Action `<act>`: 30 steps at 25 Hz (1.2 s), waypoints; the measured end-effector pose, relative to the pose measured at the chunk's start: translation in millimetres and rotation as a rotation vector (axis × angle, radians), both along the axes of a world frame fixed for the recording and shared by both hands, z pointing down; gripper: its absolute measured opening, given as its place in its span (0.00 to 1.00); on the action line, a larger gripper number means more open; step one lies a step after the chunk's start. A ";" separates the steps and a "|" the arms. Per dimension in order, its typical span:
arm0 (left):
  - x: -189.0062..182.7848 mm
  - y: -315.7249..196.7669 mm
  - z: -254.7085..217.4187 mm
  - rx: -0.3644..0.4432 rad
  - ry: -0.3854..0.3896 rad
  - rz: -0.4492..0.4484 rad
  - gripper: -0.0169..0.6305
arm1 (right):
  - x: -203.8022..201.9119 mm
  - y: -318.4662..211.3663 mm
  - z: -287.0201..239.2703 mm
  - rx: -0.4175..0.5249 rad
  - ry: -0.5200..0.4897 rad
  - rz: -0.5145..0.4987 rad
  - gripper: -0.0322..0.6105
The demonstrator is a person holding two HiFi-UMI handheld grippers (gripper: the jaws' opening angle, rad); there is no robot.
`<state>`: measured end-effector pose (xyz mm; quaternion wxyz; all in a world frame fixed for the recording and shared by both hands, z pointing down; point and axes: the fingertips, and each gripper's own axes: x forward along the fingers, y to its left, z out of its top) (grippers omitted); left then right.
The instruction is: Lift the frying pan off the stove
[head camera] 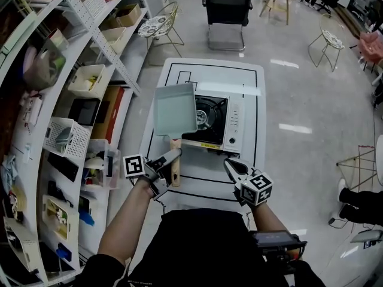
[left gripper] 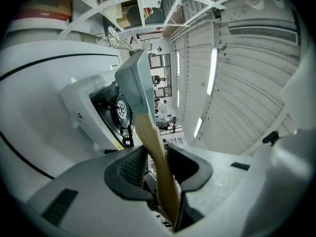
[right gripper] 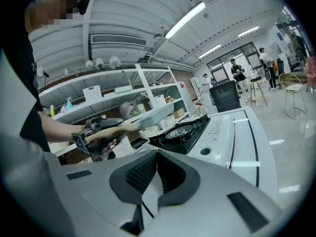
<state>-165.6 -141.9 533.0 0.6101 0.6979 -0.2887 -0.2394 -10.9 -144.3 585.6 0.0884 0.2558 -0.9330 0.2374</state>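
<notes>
Frying pan off the burner, carried in the left gripper; right gripper idle.

The left gripper [head camera: 173, 156] is clamped on the wooden handle [head camera: 175, 167] of the square, pale grey-green frying pan [head camera: 175, 109]. In the left gripper view, both pads press the handle [left gripper: 159, 158] from either side. The pan hangs in the air at the left edge of the white portable gas stove [head camera: 232, 124]; the right gripper view shows it [right gripper: 154, 114] raised clear of the black burner [right gripper: 180, 132]. The stove sits on a white worktop [head camera: 252, 160] marked with black lines. The right gripper [head camera: 231, 167] is near the stove's front corner with its jaws together and nothing between them. A yellow strip label [head camera: 210, 145] runs along the stove's front edge, its print too small to read. No brand name is legible.
</notes>
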 end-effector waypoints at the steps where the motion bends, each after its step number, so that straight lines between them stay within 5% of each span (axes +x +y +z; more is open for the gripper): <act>1: -4.1 1.1 -0.5 0.003 -0.001 -0.001 0.22 | -4.0 0.3 -1.2 0.002 0.000 0.000 0.09; 30: -107.5 47.1 10.8 0.010 0.002 -0.123 0.23 | -92.1 19.2 -18.7 0.058 0.006 -0.101 0.09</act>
